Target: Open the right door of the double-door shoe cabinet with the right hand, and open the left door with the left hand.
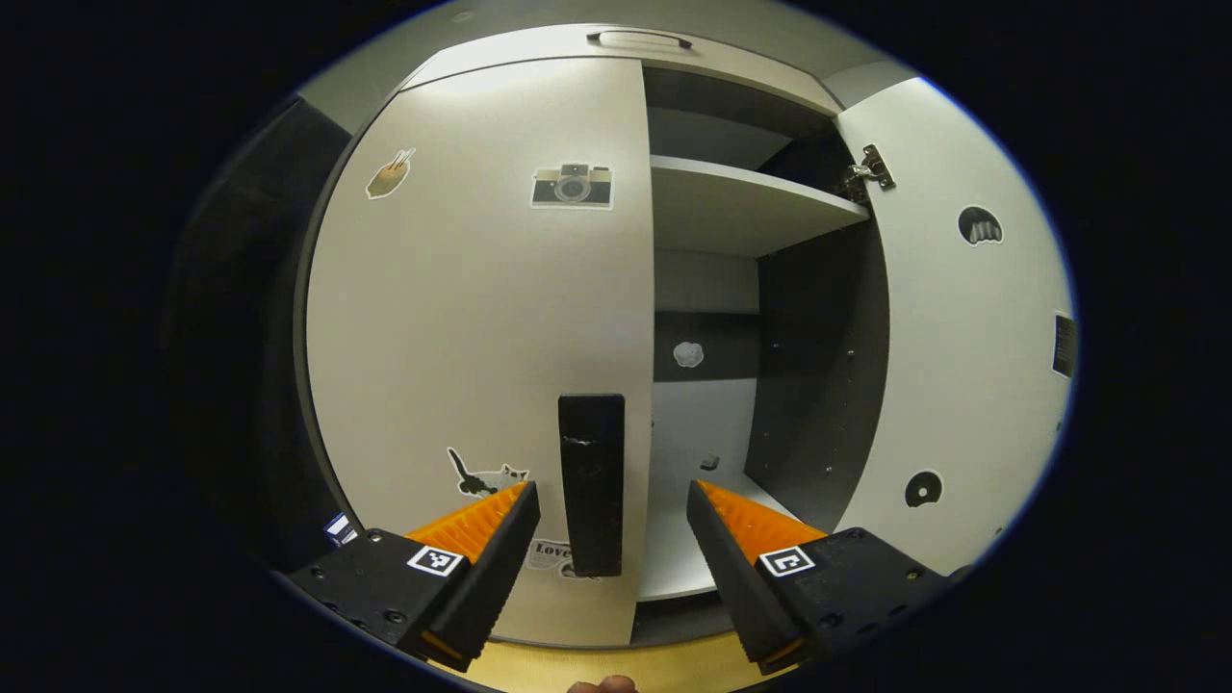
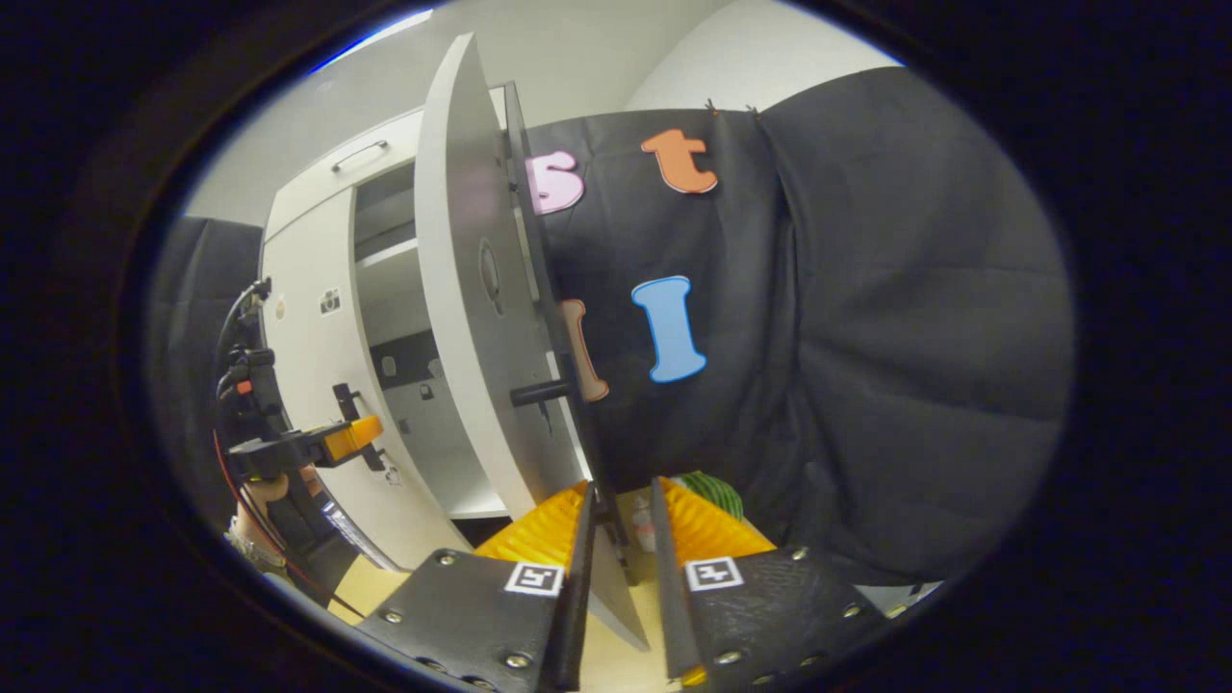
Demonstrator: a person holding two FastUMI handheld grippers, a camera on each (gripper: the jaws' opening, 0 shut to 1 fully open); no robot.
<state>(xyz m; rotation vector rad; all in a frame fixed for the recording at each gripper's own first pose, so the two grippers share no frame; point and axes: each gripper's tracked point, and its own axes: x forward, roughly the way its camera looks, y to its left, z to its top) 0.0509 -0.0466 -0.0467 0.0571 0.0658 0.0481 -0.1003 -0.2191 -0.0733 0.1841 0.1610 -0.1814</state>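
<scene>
Two doors | left claw [image 1: 613,500] apart around left handle [image 1: 591,481] | right claw [image 2: 621,510] clamps right door [image 2: 472,289] edge

My left gripper view sits close before the shoe cabinet [image 1: 539,318], facing it squarely beyond my fingers, while my right gripper view looks along the open right door's [image 2: 472,318] edge from close by, sharing the cabinet interior.

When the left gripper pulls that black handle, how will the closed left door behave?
The left door looks like a stiff flat panel, so it should swing rather than flex. Likely hinged at its outer edge like the open right door, it should pivot outward. The upright bar handle offers flat sides between the left gripper, so slipping seems unlikely.
</scene>
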